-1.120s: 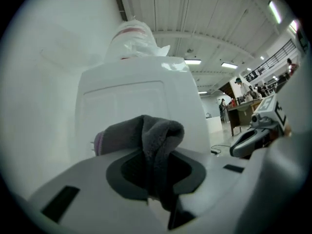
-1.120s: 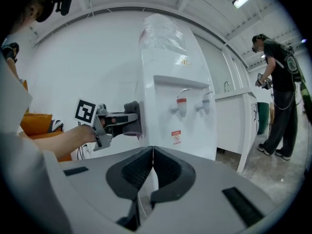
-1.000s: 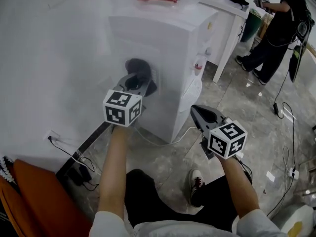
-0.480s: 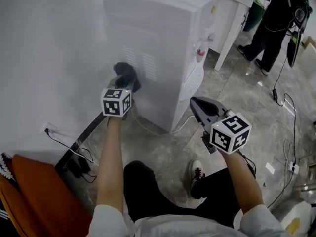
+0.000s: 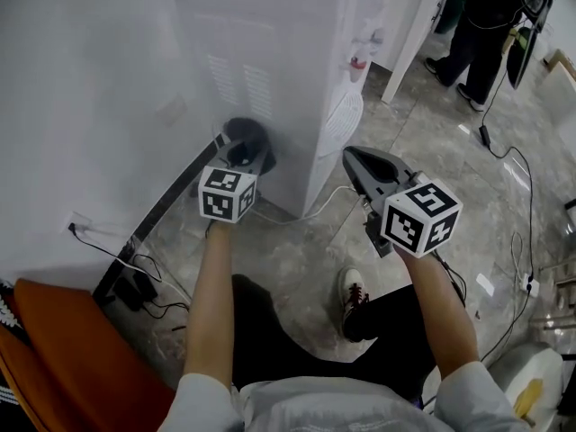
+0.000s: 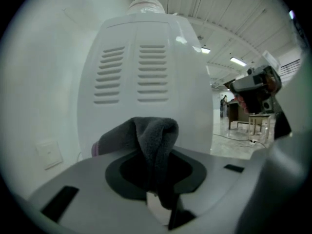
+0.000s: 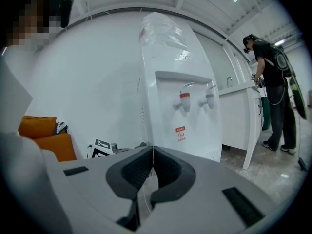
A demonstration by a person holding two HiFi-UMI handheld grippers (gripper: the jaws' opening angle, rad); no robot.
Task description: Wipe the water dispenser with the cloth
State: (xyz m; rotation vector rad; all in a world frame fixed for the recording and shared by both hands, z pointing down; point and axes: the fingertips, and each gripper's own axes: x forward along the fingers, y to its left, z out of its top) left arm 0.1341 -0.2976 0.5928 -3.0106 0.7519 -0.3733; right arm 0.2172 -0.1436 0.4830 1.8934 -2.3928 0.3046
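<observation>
The white water dispenser (image 5: 270,70) stands against the wall; its side has vent slots (image 6: 131,74) and its front has two taps (image 7: 195,99). My left gripper (image 5: 241,149) is shut on a dark grey cloth (image 6: 151,145), which sits low against the dispenser's side panel (image 5: 245,135). My right gripper (image 5: 358,162) is shut with nothing in it. It hangs to the right of the dispenser's lower front corner, apart from it, and its jaws (image 7: 152,167) meet in the right gripper view.
A white cable (image 5: 310,212) runs on the floor from the dispenser's base. Black cables and a plug (image 5: 135,286) lie by the wall at left, near an orange seat (image 5: 72,349). A white counter (image 5: 418,7) and a standing person (image 5: 490,16) are at back right.
My left gripper with the cloth has moved down the dispenser's side panel, from mid height to near the base. The head view has dropped lower. The right gripper stays about where it was.
</observation>
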